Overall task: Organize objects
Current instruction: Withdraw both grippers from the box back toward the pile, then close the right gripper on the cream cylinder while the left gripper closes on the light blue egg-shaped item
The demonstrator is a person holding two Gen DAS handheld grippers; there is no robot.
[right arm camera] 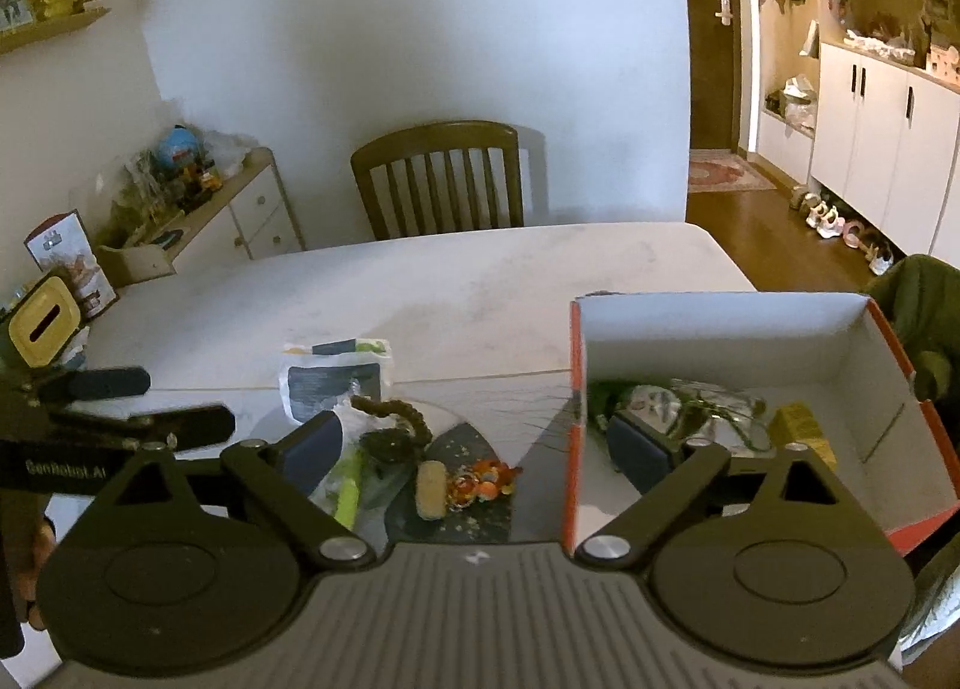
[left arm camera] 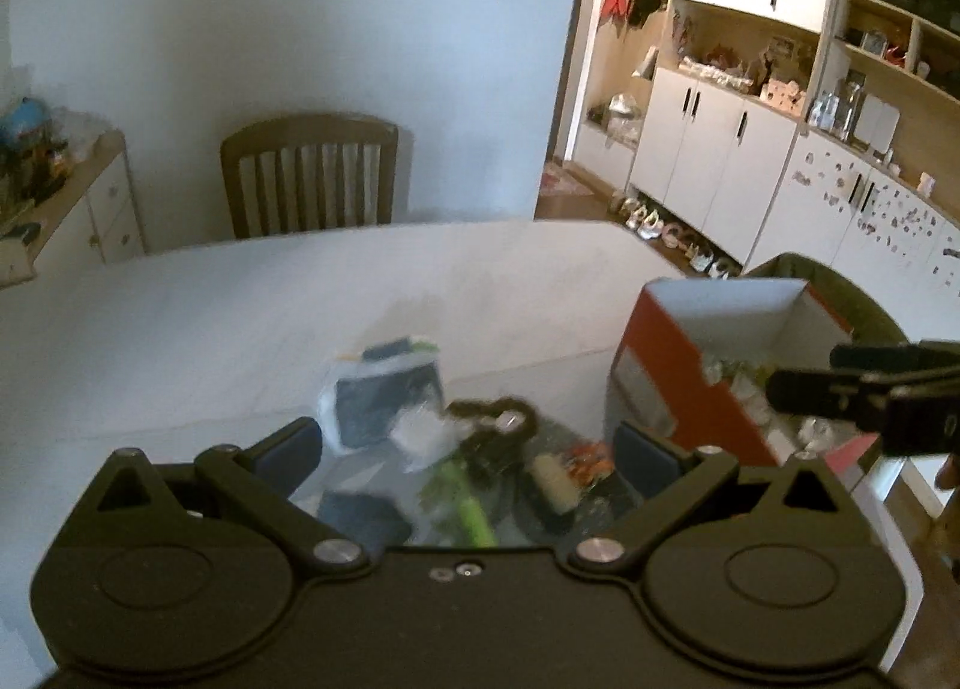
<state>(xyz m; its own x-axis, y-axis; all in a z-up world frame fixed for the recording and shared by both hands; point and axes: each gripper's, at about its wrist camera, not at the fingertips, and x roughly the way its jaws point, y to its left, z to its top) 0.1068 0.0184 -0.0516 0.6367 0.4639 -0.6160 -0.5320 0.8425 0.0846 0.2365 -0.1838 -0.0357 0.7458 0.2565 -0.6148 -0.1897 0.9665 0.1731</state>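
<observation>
Plastic-wrapped packet (right arm camera: pixel 336 383) lies at twelve o'clock of the pile (right arm camera: pixel 420 467), box (right arm camera: pixel 720 323) at three. Light, crinkly, slippery: pinch its flat edge. Your left gripper (left arm camera: pixel 468 449) and right gripper (right arm camera: pixel 474 449) both gape wide, empty.

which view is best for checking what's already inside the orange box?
Right wrist. It looks straight into the orange box, so the floor and the items on it show. In the left wrist view the box sits edge-on and blurred, partly behind the right gripper.
</observation>
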